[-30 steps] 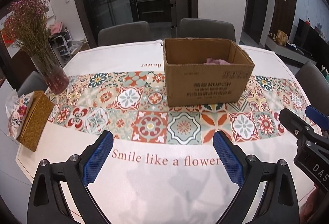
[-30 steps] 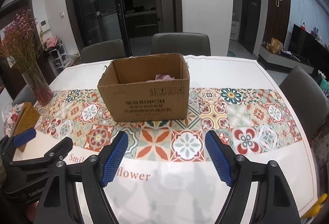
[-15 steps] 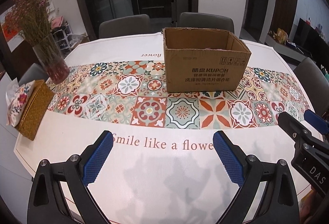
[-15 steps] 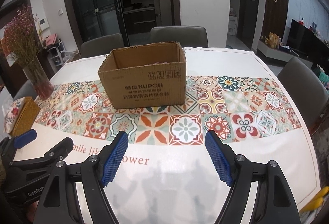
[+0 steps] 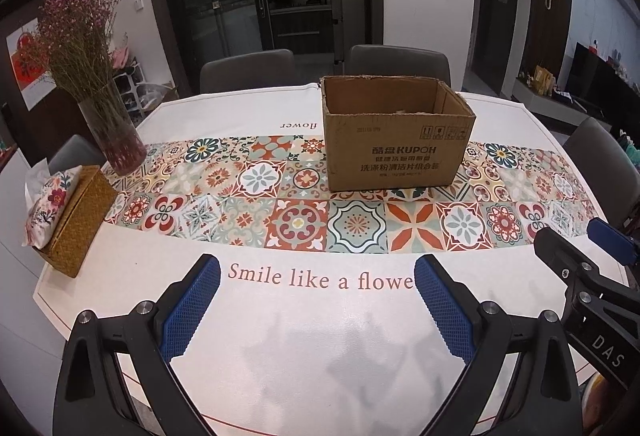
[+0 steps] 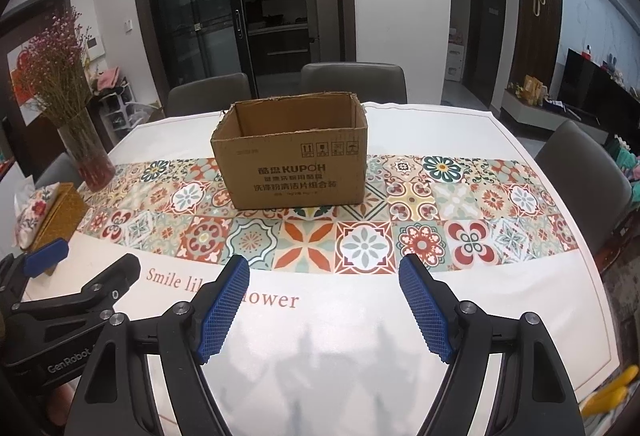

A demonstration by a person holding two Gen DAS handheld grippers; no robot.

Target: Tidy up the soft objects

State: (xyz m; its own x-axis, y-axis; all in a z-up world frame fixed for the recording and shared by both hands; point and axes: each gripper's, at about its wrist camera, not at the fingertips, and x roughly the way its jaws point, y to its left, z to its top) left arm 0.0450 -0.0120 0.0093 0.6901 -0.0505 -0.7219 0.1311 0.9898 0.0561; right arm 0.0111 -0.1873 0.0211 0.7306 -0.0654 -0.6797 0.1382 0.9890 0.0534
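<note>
Cardboard box (image 5: 398,133) stands open-topped on the patterned band of the cloth that covers the counter (image 5: 320,348), well beyond both claws. The left wrist view looks into the box at a slant and shows a pale scrap of something low against its far wall, too small to tell what it is; the right wrist view shows only bare inner walls there. No other soft object can be made out on the cloth in either view.

The left claw (image 5: 317,304) hangs above the printed words "Smile like a flower", its blue pads (image 5: 188,310) spread wide with nothing between them. The right claw (image 6: 323,310) is likewise spread wide and empty over the white part of the cloth. Each view catches the other claw at its edge: the right one at the right border of the left view, the left one at the lower left of the right view.

Both views show the glass vase of dried pink flowers (image 5: 114,139) and the woven tissue box (image 5: 74,220) at the left end of the counter. Only the right view shows a yellow object (image 6: 610,390) at the lower right border, cut off by the frame.
</note>
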